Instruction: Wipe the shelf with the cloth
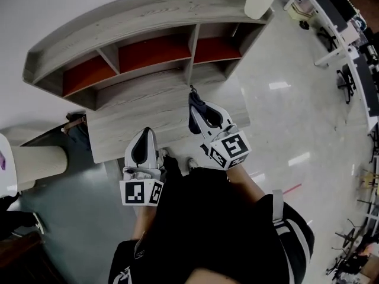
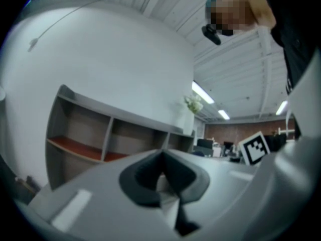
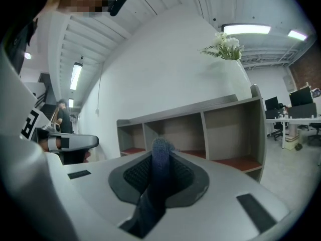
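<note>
Pinching the cloth between closed jaws, the right gripper points into the shelf. Its tip appears to be over the lower board, just before the divider. That board runs crosswise. Its right end is close, so the open room lies leftward. The left gripper sits at the front edge, jaws together and empty.

No legible text or numbers

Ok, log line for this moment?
right gripper: shut on cloth | left gripper: shut, empty | shelf: in front, cloth contact unclear
</note>
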